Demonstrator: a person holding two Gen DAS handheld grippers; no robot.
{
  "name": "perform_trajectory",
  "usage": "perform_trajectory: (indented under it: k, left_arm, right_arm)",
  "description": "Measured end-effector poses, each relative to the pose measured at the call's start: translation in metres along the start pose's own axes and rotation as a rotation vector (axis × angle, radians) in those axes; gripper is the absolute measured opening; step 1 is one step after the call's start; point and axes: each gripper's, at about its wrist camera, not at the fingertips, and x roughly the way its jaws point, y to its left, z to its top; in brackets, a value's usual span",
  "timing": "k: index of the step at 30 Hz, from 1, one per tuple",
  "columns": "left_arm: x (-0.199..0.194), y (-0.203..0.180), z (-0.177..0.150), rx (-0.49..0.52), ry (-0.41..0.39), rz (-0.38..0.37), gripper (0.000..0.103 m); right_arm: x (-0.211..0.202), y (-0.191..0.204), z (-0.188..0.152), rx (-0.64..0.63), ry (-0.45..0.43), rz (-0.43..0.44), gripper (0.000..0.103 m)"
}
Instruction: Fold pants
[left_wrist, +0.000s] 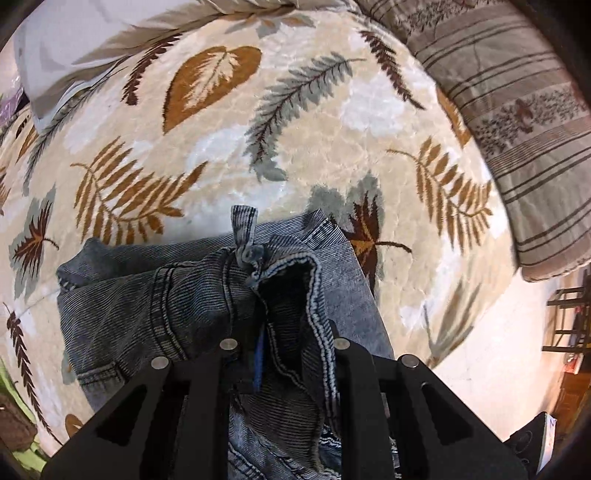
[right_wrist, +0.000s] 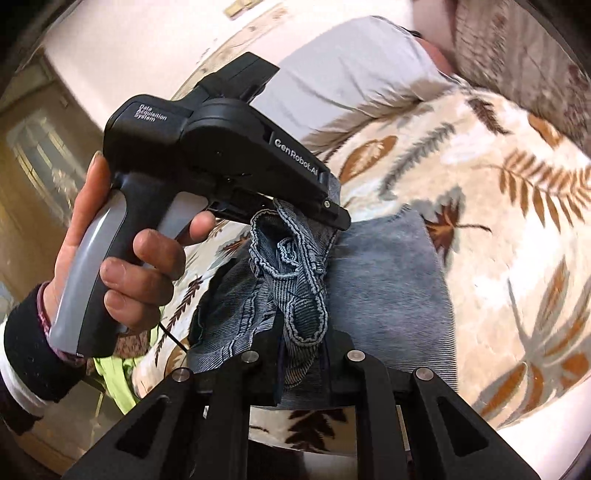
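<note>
1. the pants (left_wrist: 192, 295) are grey-blue denim, bunched on a cream leaf-print blanket (left_wrist: 314, 147) that covers the bed; part of them is lifted off the blanket, and the rest lies flat on it.
2. in the left wrist view the left gripper (left_wrist: 284, 332) has its two black fingers (left_wrist: 225, 358) pressed into a thick fold of hem and seam; the cloth fills the space between them, so the jaws are clamped on the pants.
3. the right wrist view shows the right gripper (right_wrist: 301, 350) likewise closed on a rolled edge of the same denim, a stitched hem curling up just ahead of its fingers.
4. only the right wrist view shows the left tool from outside: its black body with white lettering sits over the raised denim, and the person's left hand (right_wrist: 122, 251) wraps the grey handle, with a dark cuff at the wrist.
5. only the left wrist view shows a belt loop (left_wrist: 243, 225) standing up from the bunched waistband.
6. the left view shows a striped pillow (left_wrist: 517, 129) at the blanket's far right edge; in the right view it is only a blurred brown mass.
7. a pale grey pillow (right_wrist: 351, 74) lies at the blanket's upper edge in both views, clearer in the right one.
8. a lime-green cloth (right_wrist: 114, 373) shows below the hand, beside the bed.
</note>
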Motion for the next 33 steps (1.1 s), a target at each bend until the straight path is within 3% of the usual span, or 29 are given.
perform_trajectory:
  k: [9, 16, 19, 25, 31, 33]
  left_arm:
    - [0.031, -0.038, 0.009, 0.067, 0.036, 0.167, 0.017]
    - [0.04, -0.058, 0.015, 0.076, 0.039, 0.219, 0.038]
    - [0.037, -0.066, 0.017, 0.084, 0.032, 0.202, 0.044]
    - [0.014, -0.069, 0.019, 0.087, 0.0, 0.142, 0.044]
    - [-0.039, -0.042, 0.014, 0.043, -0.087, 0.069, 0.046]
    - [-0.056, -0.018, 0.007, 0.011, -0.12, 0.046, 0.05]
  right_arm:
    - [0.001, -0.05, -0.01, 0.178, 0.01, 0.037, 0.014]
    - [0.004, -0.074, -0.017, 0.299, 0.025, 0.078, 0.018]
    - [0.005, -0.082, -0.018, 0.337, 0.03, 0.086, 0.019]
    - [-0.005, -0.088, -0.021, 0.363, 0.024, 0.072, 0.019]
    - [-0.038, -0.095, -0.013, 0.371, -0.042, 0.034, 0.022]
    - [-0.049, -0.097, -0.005, 0.366, -0.07, 0.023, 0.029]
